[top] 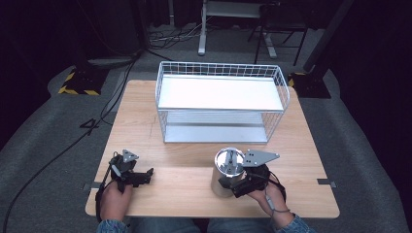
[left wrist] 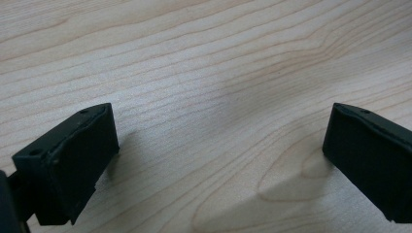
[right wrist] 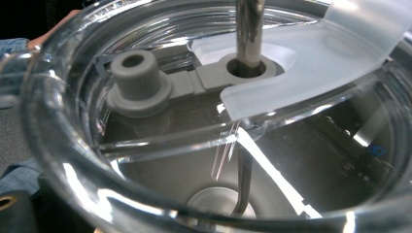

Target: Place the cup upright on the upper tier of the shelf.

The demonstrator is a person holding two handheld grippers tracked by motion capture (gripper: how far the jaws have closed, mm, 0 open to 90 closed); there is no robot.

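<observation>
At lower centre, the right gripper [top: 232,187] pinched a shiny steel tumbler with clear lid [top: 227,171], while the left gripper [top: 144,176], lower left, stood spread over the pale wooden table [top: 184,165].

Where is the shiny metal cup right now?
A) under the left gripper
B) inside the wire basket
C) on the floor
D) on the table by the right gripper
D: the metal cup stands upright on the wooden table, in front of the wire basket, right against the right gripper.

White wire rack [top: 221,99] (two shelves) at back of wooden table [top: 145,111].
</observation>
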